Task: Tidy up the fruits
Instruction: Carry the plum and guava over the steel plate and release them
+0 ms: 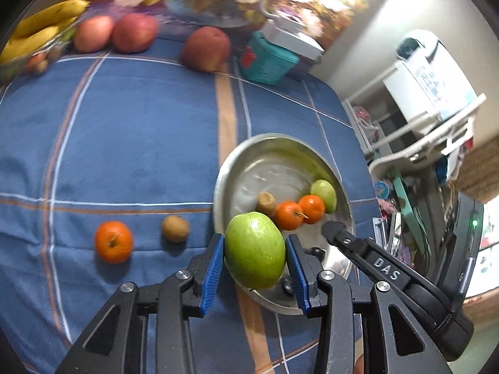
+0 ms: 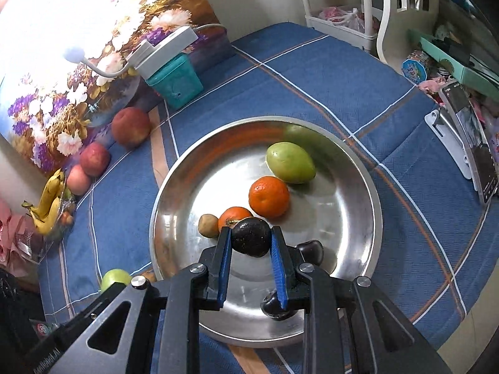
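Note:
My left gripper (image 1: 255, 249) is shut on a large green fruit (image 1: 255, 251) and holds it over the near rim of a steel plate (image 1: 249, 162). My right gripper (image 2: 251, 238) is shut on a dark avocado (image 2: 251, 237) above the same plate (image 2: 358, 224). In the plate lie a green fruit (image 2: 290, 162), two oranges (image 2: 269, 197), a small brown kiwi (image 2: 208, 225) and two dark fruits (image 2: 310, 248). On the blue cloth left of the plate lie an orange (image 1: 113, 242) and a kiwi (image 1: 175, 228).
Three red apples (image 1: 134, 32) and bananas (image 1: 40, 28) lie along the far edge by a floral picture (image 2: 78, 50). A teal box (image 1: 268, 59) with a white lamp base stands there. A phone on a stand (image 2: 467, 143) and a white rack (image 1: 430, 124) are to the right.

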Action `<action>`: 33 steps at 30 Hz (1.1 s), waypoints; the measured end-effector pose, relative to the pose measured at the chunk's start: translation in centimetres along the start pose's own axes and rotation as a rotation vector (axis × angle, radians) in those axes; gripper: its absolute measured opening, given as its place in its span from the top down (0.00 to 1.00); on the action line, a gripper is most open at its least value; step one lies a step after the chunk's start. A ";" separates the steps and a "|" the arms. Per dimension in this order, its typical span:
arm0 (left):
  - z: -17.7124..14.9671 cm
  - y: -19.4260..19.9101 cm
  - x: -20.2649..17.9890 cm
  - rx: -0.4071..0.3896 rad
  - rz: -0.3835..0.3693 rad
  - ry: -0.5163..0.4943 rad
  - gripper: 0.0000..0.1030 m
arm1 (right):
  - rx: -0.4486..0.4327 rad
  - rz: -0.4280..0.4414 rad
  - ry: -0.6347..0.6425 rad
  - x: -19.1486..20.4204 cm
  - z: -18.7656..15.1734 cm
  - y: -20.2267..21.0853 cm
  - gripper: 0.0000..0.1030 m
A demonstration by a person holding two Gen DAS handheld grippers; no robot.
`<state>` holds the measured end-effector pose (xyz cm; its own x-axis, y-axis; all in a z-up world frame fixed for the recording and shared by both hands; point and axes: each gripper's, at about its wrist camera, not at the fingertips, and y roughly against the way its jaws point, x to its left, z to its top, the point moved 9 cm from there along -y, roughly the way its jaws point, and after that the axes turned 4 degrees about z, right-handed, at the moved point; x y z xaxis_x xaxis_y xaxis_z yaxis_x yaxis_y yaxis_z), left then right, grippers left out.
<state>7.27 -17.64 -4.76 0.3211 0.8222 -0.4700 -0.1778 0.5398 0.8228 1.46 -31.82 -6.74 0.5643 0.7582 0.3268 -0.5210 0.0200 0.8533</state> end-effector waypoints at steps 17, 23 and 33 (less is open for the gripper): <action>0.5 -0.6 -1.0 -0.042 0.001 -0.059 0.60 | 0.076 -0.026 0.043 0.6 -1.5 -1.9 0.75; 0.5 -0.7 0.3 -0.028 0.022 -0.022 0.57 | 0.089 -0.025 0.049 0.7 -1.7 -2.2 0.75; 0.7 -0.5 1.7 -0.021 0.041 0.025 0.36 | 0.072 -0.048 0.078 1.3 -1.4 -2.0 0.60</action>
<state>8.56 -16.66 -5.74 0.2895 0.8479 -0.4442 -0.2103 0.5091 0.8346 2.32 -29.99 -8.55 0.5346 0.8057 0.2551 -0.4456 0.0122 0.8951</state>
